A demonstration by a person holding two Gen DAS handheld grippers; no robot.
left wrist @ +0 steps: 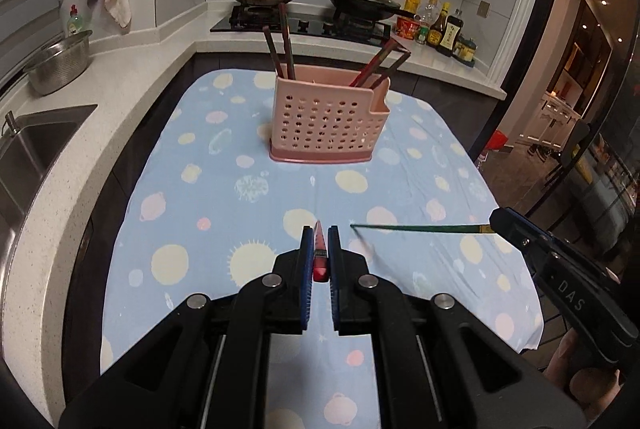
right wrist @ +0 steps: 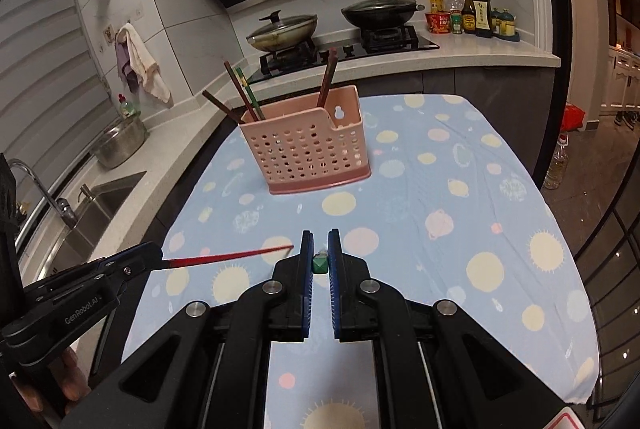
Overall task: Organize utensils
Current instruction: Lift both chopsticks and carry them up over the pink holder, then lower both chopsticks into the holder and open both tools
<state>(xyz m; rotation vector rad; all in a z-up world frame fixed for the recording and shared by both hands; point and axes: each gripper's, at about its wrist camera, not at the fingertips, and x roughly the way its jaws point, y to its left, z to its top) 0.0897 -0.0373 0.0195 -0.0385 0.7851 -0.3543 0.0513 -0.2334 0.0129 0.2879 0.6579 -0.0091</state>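
While clamped: 1 chopstick (left wrist: 320, 249) per claw (left wrist: 320, 233).

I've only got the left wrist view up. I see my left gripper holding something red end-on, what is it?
Observer: From the right wrist view it's a long red chopstick, held at one end by the left gripper, lying roughly level above the tablecloth.
Operator: And what's the right one gripping? I only see a thin green stick.
Observer: The right gripper is shut on the green chopstick at its square butt end.
Operator: Any green already in the pink holder?
Observer: Yes, one green chopstick in the holder stands at the left end of the pink holder.
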